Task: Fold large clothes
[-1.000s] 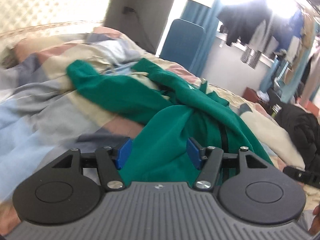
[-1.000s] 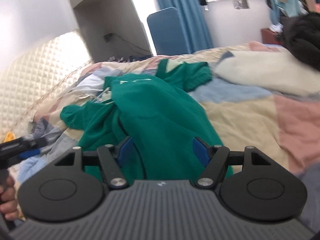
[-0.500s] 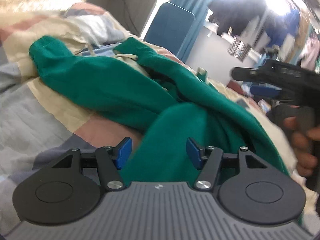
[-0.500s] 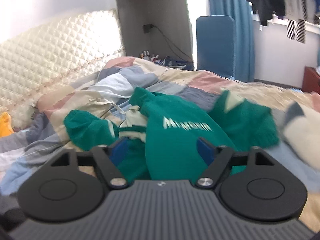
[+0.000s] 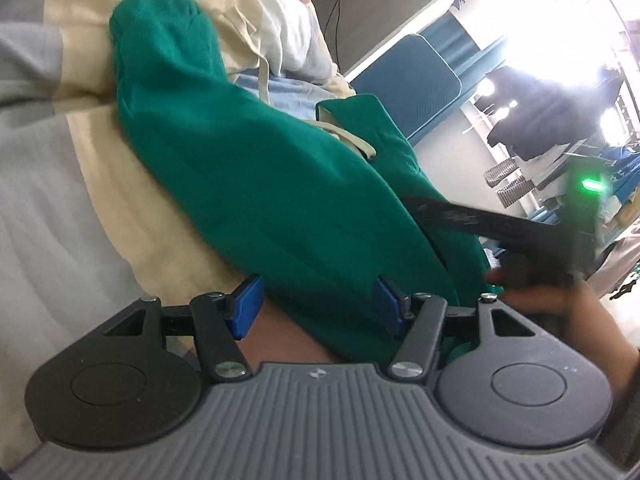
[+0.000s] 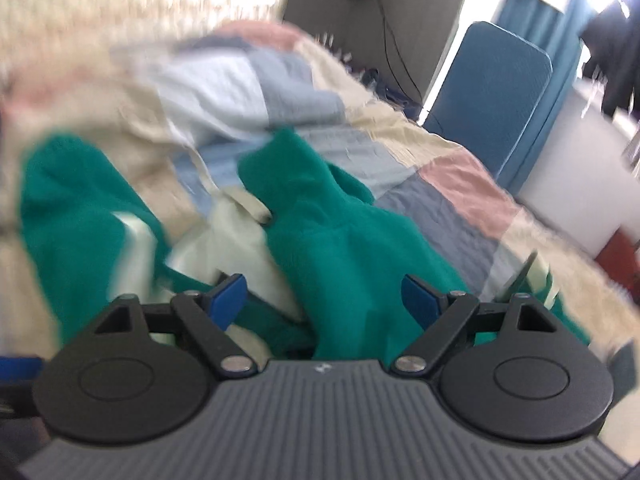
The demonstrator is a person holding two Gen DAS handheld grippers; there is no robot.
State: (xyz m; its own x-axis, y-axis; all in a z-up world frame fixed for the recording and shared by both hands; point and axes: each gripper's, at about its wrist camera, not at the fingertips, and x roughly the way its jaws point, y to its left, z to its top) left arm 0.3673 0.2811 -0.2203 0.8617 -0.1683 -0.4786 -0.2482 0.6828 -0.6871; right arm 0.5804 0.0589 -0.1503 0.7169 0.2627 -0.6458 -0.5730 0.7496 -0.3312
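Crumpled green fleece hoodie (image 5: pixel 280 184) on patchwork quilt (image 5: pixel 72 208): lies ahead of both claws; left gripper (image 5: pixel 316 304) spread, unpinched; right gripper (image 6: pixel 324 300) spread, jaws closing slightly, empty.

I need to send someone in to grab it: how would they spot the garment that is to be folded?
Look at the bed with the patchwork quilt. The green sweatshirt lies crumpled on it, with a cream drawstring. It is the only vivid green thing among pale patches.

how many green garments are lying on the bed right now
1. A single green hoodie lies crumpled on the patchwork quilt, one sleeve stretched toward the pillows, its cream drawstring showing. More clothing could be hidden beneath its folds.
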